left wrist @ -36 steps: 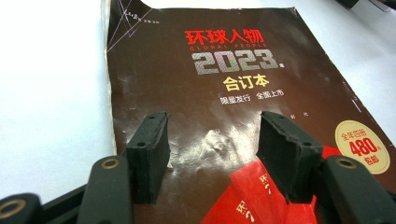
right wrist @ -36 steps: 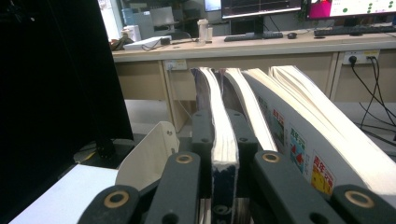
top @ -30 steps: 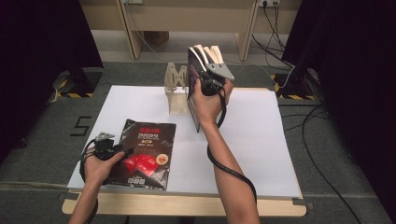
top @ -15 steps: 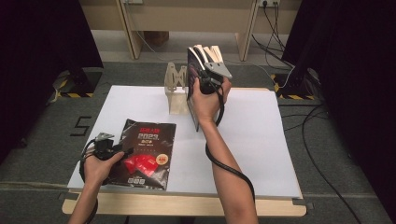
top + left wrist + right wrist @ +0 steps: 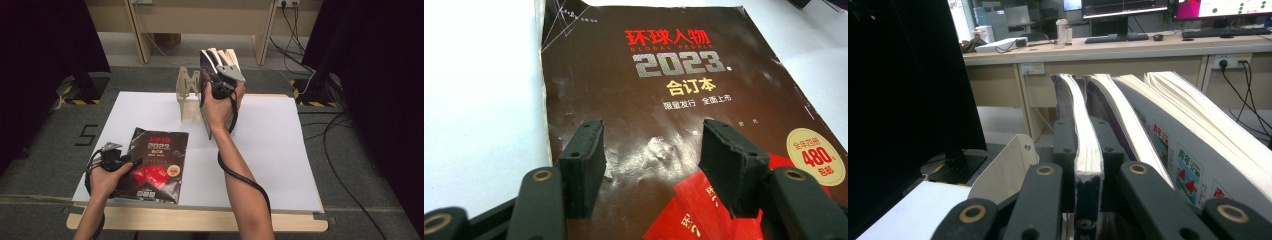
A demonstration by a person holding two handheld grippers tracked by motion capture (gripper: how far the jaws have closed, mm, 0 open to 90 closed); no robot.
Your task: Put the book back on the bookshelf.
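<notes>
The dark magazine cover (image 5: 664, 100) carries "GLOBAL PEOPLE" under red Chinese characters, then "2023". Its round yellow sticker (image 5: 816, 156) shows "480". On the grey floor (image 5: 50, 125), a "5" is marked.

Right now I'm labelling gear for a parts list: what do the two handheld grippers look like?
Both are black. The left gripper has two rectangular foam-like pads on arms with brass-coloured rivets. The right gripper carries a grey three-cornered plate on top and trails a black cable. Forearms are bare, no sleeves.

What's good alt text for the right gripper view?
The right gripper is shut on one upright book, page edges facing the camera. More books lean to its right; a pale wooden stand sits left, a desk behind.
</notes>
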